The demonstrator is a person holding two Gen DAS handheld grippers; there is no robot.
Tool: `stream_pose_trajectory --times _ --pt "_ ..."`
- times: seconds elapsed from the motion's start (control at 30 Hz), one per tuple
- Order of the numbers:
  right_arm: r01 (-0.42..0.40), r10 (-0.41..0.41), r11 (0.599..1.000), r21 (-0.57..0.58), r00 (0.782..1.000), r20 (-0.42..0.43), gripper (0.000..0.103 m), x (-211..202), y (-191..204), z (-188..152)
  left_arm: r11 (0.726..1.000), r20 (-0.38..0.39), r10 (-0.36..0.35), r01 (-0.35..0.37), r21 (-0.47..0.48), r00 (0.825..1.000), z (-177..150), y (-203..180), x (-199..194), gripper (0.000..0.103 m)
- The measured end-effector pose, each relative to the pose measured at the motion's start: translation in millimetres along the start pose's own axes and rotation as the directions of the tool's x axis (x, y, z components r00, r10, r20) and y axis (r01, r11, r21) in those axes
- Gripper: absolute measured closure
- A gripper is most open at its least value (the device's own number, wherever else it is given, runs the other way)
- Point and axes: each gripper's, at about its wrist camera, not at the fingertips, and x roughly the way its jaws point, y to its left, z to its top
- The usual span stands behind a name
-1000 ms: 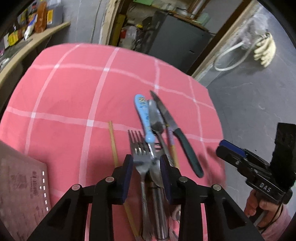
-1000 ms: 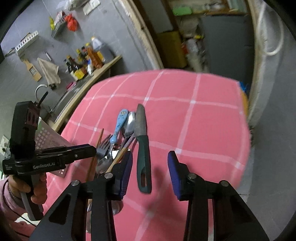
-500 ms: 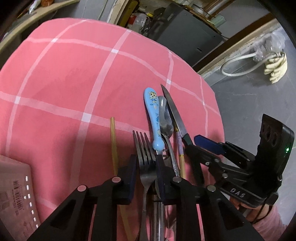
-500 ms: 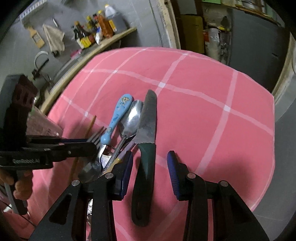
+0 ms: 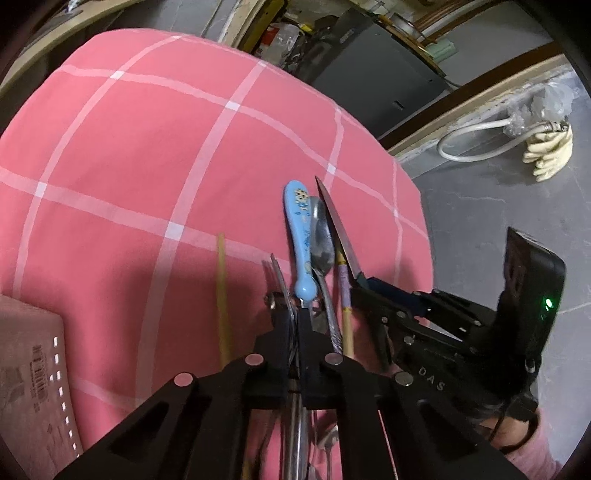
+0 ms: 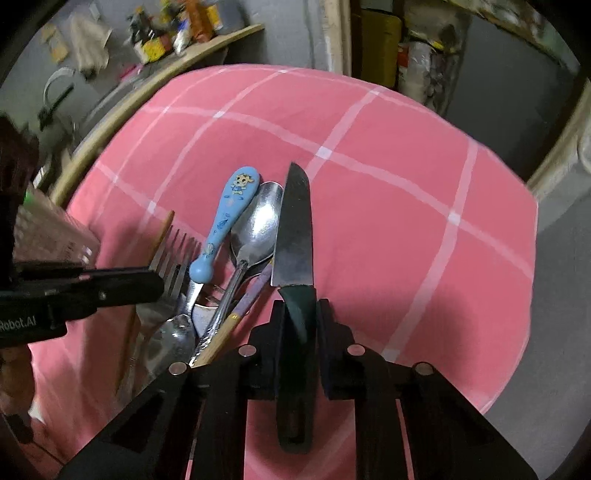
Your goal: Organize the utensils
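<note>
Two utensils are in my grip, the rest lie loose in one heap on the pink checked cloth (image 6: 388,192).

Fork (image 5: 280,284): pinched on edge between my left gripper's (image 5: 291,314) jaws, which have just closed down onto it; tines point away from me, handle runs back under the gripper. In the right wrist view the tines (image 6: 177,258) show just past the left gripper's tip (image 6: 122,286).

Knife (image 6: 293,236): green handle clamped between my right gripper's (image 6: 299,317) jaws, which have just closed onto it. Blade points away across the cloth, lying flat or nearly so; I cannot tell whether it has left the cloth. It sits at the right edge of the heap.

Blue spoon handle (image 6: 231,218), with a cartoon print: beside the fork, its round end toward me.

Steel spoon (image 6: 258,225): between the blue handle and the knife blade, bowl up, touching both.

Second steel spoon bowl (image 6: 173,336): nearer me, under the other handles.

Chopstick, purple-banded (image 6: 240,310): slanting beneath the steel spoon's shaft, close by the knife handle.

Plain chopstick (image 5: 223,295): apart from the heap, left of the fork.

Pink perforated basket (image 5: 33,373): at the cloth's left edge, near my left gripper.

Hand (image 6: 14,373): holding the left gripper's grip, partly out of view.

Beyond the cloth: grey floor, a white hose with pale gloves (image 5: 546,155), a dark cabinet (image 5: 373,85), and a shelf of bottles (image 6: 173,33).
</note>
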Motion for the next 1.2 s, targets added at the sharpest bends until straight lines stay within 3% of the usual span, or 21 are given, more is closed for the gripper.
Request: stream_pose_trajectory --times 0.2,0.33,0.43,0.53,0.7,0.83,0.97,1.0,1.13,1.2 --pt "-0.121 0.104 0.979 0.163 0.988 0.111 0.089 -27 -12 -27 0.998 0.026 -0.033 0.032 0.046 0.999 -8 -14 -19 0.100" --pt "-0.173 0.112 0.956 0.237 0.961 0.253 0.089 -60 -14 -49 0.995 0.078 -0.047 0.039 0.091 0.996 -13 -26 -38 0.100" --pt "-0.221 0.122 0.941 0.257 0.928 0.353 0.089 -78 -14 -58 0.992 0.143 -0.082 0.067 0.103 0.986 -13 -30 -59 0.100" --pt "-0.246 0.112 0.936 0.251 0.887 0.448 0.089 -103 -8 -54 0.989 0.216 -0.127 0.107 0.101 0.968 -10 -31 -87 0.100" --pt "-0.311 0.125 0.926 0.214 0.786 0.606 0.089 -145 17 -43 0.984 0.354 -0.170 0.138 0.113 0.920 1 -30 -144 0.100" --pt "-0.384 0.162 0.910 0.157 0.677 0.718 0.089 -170 60 -27 0.982 0.468 -0.180 0.129 0.138 0.865 2 -19 -201 0.100" --pt "-0.454 0.236 0.888 0.076 0.591 0.771 0.089 -175 111 -5 0.985 0.563 -0.156 0.082 0.154 0.811 -4 3 -248 0.100" --pt "-0.465 0.251 0.883 0.059 0.576 0.778 0.089 -173 120 -6 0.986 0.591 -0.142 0.061 0.155 0.794 -4 12 -259 0.100" --pt "-0.514 0.314 0.858 0.000 0.523 0.793 0.089 -151 168 18 0.991 0.642 -0.109 0.030 0.132 0.759 -6 43 -278 0.100" --pt "-0.521 0.323 0.854 -0.008 0.518 0.792 0.089 -135 183 20 0.993 0.657 -0.090 0.017 0.117 0.749 -8 59 -277 0.100"
